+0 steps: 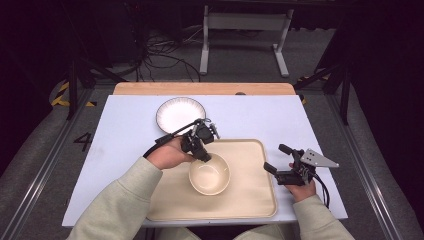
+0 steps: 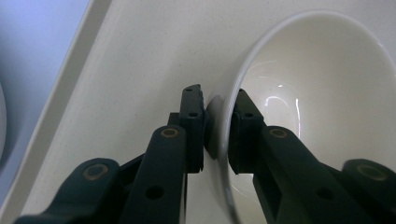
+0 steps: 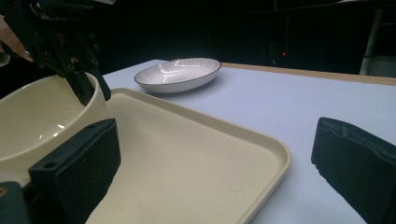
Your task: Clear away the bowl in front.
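Hidden or unclear: in the high view the tips of the left claw (image 1: 204, 156) sit at the far-left rim of the bowl (image 1: 209, 174), too small there to read how they grip. The left gripper view gives this close up: one jaw outside the bowl (image 2: 322, 93) wall, the other inside, rim between them. The outer pad shows a thin dark gap to the wall, so a firm press cannot be confirmed; the jaws are nearly together about the rim. The bowl's lower edge is cut off by the frame bottom in that view. In the right gripper view the bowl (image 3: 32, 116) is cut off at the left edge and partly covered by the near jaw.

Bowl: cream, glossy inside with small highlights, empty, upright. It stands on the beige tray (image 1: 250, 200), in the tray's left-centre part.

Tray: lies on the white table (image 1: 125, 130), near side, right of centre.

Right claw (image 1: 277, 159): held just beside the tray's right edge, above the table, jaws well apart, nothing between them. Seen from its own camera, the tray (image 3: 210, 172) corner lies between the two jaws.

Plate (image 1: 180, 114): white with dark rim, on the table beyond the tray's far-left corner, apart from it.
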`<state>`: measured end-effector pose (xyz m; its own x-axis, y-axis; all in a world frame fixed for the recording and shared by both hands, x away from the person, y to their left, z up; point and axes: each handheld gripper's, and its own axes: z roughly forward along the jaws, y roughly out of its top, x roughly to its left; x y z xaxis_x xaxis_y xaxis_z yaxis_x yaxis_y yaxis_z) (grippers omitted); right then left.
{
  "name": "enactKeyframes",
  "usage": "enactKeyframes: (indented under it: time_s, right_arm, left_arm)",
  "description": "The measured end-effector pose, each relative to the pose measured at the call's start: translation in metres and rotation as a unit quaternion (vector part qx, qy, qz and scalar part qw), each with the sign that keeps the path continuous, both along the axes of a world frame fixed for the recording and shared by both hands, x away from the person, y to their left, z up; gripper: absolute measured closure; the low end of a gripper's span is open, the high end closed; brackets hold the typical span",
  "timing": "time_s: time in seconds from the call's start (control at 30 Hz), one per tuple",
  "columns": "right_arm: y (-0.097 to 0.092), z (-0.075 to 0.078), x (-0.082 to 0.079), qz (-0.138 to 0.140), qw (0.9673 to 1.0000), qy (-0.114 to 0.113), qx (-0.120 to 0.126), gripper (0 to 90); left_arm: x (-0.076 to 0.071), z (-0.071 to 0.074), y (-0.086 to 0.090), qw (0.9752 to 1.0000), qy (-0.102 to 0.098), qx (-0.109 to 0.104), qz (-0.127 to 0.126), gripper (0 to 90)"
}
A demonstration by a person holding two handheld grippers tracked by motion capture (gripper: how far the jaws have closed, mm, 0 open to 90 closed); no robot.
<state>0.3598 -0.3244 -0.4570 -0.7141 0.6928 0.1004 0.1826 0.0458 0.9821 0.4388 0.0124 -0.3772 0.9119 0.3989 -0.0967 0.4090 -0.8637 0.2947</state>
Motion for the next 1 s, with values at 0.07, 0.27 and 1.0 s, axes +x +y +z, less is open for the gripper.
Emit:
enactKeyframes:
  time_s: [0.07, 0.27, 1.0]
  right_arm:
    - [0.000, 0.000, 0.000, 0.000, 1.0000, 0.000, 0.000, 1.7]
    - [0.000, 0.000, 0.000, 0.001, 1.0000, 0.000, 0.000, 1.7]
    - [0.000, 0.000, 0.000, 0.001, 1.0000, 0.003, 0.004, 1.6]
  left_arm:
    - [0.001, -0.002, 0.000, 0.9999, -0.003, 0.010, 0.000, 76.5]
    - [0.002, -0.003, 0.000, 0.9998, -0.006, 0.018, 0.003, 76.7]
    - [0.006, -0.010, 0.002, 0.9990, -0.025, 0.025, 0.027, 66.1]
